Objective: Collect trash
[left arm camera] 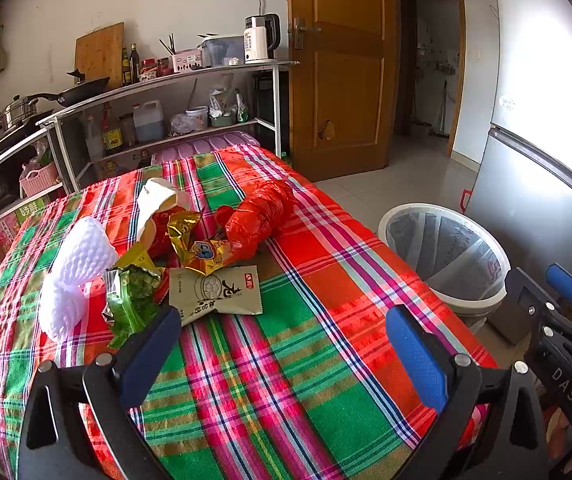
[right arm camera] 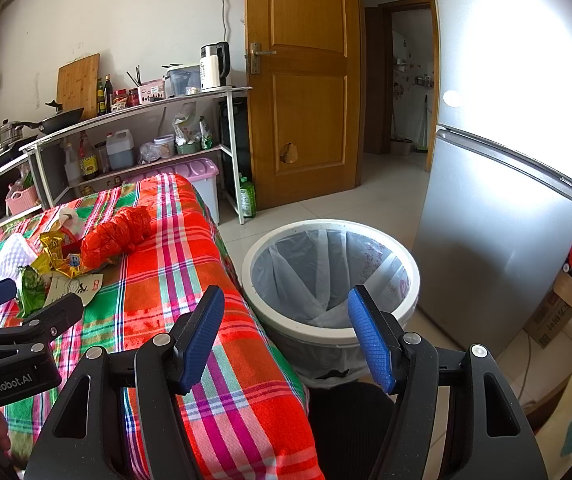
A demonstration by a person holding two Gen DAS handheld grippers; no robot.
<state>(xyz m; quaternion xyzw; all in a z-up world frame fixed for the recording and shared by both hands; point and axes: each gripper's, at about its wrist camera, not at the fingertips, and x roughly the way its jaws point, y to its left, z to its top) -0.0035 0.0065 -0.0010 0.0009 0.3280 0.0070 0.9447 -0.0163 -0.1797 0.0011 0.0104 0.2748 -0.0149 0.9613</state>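
Trash sat in one loose pile on the plaid-covered counter (left arm camera: 326, 280), toward its far left part, nearer the left edge than the right. Nearest the tools in that pile: beige snack packet (left arm camera: 216, 292) lying flat, green crumpled wrapper (left arm camera: 132, 304) touching its left side, white foam fruit net (left arm camera: 78, 272) further left by the counter's left edge. Behind the packet, gold foil wrapper (left arm camera: 194, 244), crumpled, partly overlapping the packet's top edge. Red plastic bag (left arm camera: 258, 212) bunched up behind and right of the gold foil, touching it. Pale paper bag (left arm camera: 158, 200) stood up at the back of the pile.

Left tool (left arm camera: 282, 344) hovered above the counter's near half, blue pads spread wide, nothing between them; its left finger overlapped the green wrapper in view, contact could not be told. Right tool (right arm camera: 286, 332) spread wide too, empty, held over the counter's right edge with its right finger over the bin.

White bin (right arm camera: 330, 232) with a clear liner stood on the floor just beside the counter's right edge, looked empty. Silver fridge (right arm camera: 506, 200) right of the bin, wooden door (right arm camera: 302, 80) behind, metal shelf rack (left arm camera: 174, 92) with bottles and kettle beyond the counter's far edge.
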